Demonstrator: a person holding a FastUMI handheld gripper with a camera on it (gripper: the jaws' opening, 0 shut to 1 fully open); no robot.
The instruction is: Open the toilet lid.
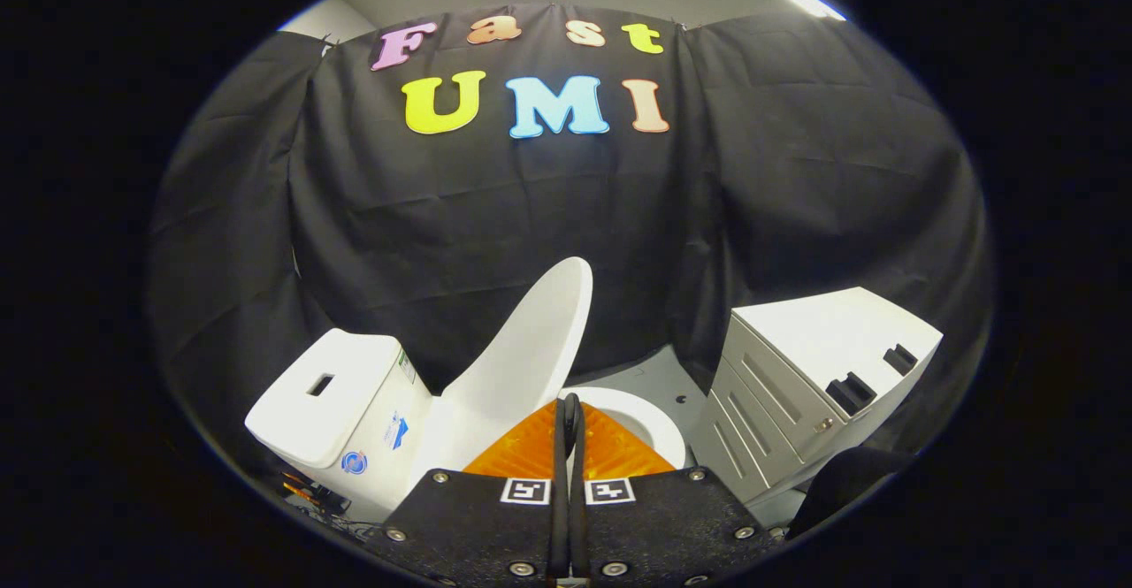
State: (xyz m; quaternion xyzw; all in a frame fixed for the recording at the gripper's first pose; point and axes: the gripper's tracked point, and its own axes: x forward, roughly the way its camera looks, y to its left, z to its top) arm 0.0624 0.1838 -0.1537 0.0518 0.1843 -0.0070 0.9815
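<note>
White toilet lid [531, 340] raised; hand-held gripper [569, 411] seemingly closed.

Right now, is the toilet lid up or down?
Up. The toilet lid stands raised, leaning back toward the tank, with the bowl rim exposed beyond the shut tool, which grips nothing.

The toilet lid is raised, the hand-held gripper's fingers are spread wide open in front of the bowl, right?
Not quite. In the gripper view the toilet lid is raised, but the hand-held gripper has its fingers closed together, holding nothing, in front of the bowl.
</note>
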